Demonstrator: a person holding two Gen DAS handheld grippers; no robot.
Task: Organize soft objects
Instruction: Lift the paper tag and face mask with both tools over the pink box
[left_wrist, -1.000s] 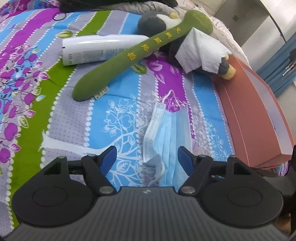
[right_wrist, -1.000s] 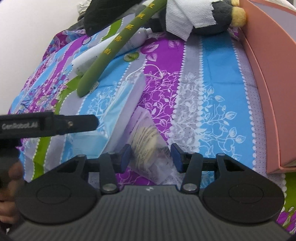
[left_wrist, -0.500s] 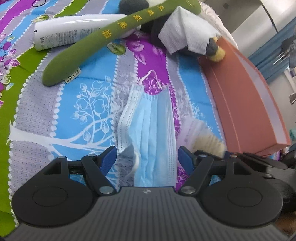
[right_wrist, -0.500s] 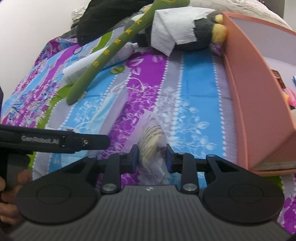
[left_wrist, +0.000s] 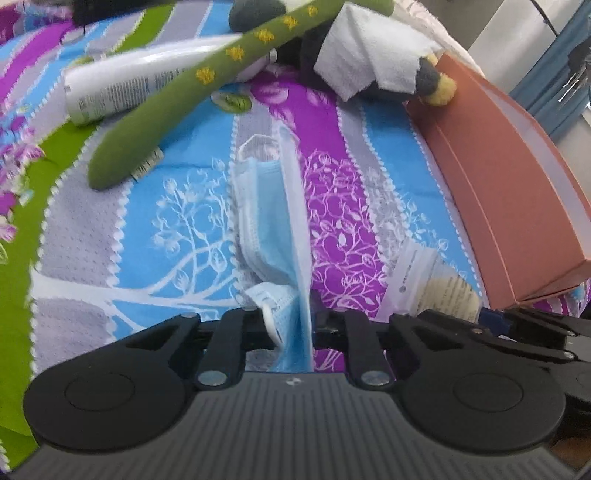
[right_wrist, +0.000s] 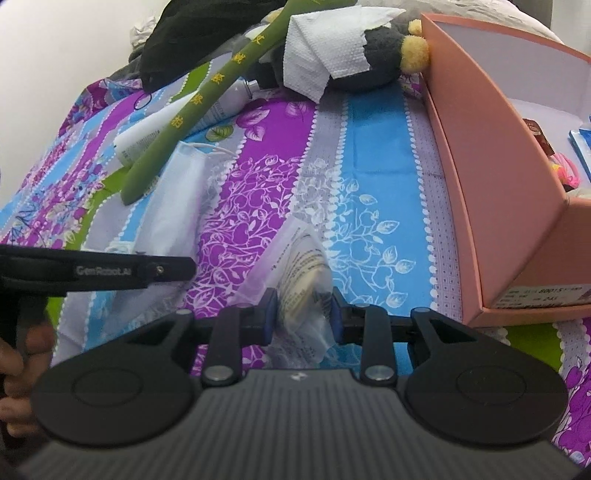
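Observation:
A blue face mask (left_wrist: 269, 206) lies lengthwise on the striped floral bedspread (left_wrist: 177, 229). My left gripper (left_wrist: 290, 321) is closing on the mask's near end, and the bunched cloth is pinched between its jaws. Seen from the right wrist, the mask (right_wrist: 173, 206) shows its pale side. To the right, my right gripper (right_wrist: 301, 314) is shut on a clear plastic packet (right_wrist: 303, 266) with printed paper inside. In the left wrist view that packet (left_wrist: 436, 291) sits at the lower right.
A long green plush stick (left_wrist: 177, 99) leans across a white tube (left_wrist: 122, 88). Behind them a dark plush toy (left_wrist: 428, 70) lies under a white tissue (left_wrist: 369, 59). An open pink box (right_wrist: 491, 166) with small items stands along the right. A hand (right_wrist: 14, 365) holds the left gripper.
My left gripper moved up over the mask, then its jaws came together on the near end. My right gripper narrowed onto the clear packet and has lifted it slightly.

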